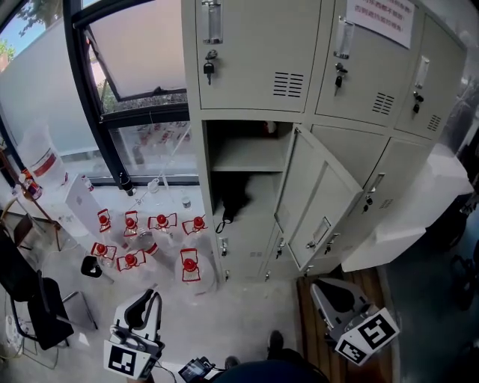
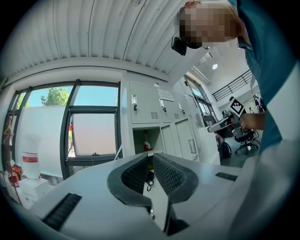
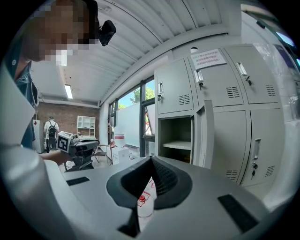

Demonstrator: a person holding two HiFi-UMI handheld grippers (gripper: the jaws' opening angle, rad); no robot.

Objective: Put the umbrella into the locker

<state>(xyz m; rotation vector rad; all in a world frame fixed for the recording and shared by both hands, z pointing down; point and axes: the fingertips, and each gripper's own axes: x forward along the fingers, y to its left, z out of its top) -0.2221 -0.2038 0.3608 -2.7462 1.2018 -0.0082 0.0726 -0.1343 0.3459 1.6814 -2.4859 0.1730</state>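
Both tools are closed on nothing. The left gripper (image 1: 150, 298) has its black ribbed pads drawn together to a thin slit, and the right gripper (image 1: 320, 287) has its pads meeting at the tips. Each carries a cube of black-and-white square markers. The umbrella (image 1: 234, 196), a soft black bundle with a thin wrist loop hanging off its front, lies well ahead of both grippers in the open compartment of the locker (image 1: 247, 52), beneath the flat shelf (image 1: 247, 158). In the left gripper view it sits right in line with that slit. The locker is smooth pale grey sheet metal with louvred vents, clear label holders and keys hanging in the locks. Its door (image 1: 318, 187) swings out toward the right gripper. A white paper notice (image 1: 380, 16) with red print sits on an upper door, high above the right gripper, too small to read. Clear plastic water bottles (image 1: 189, 265) with red caps and red-printed labels stand on the pale floor ahead of the left gripper.
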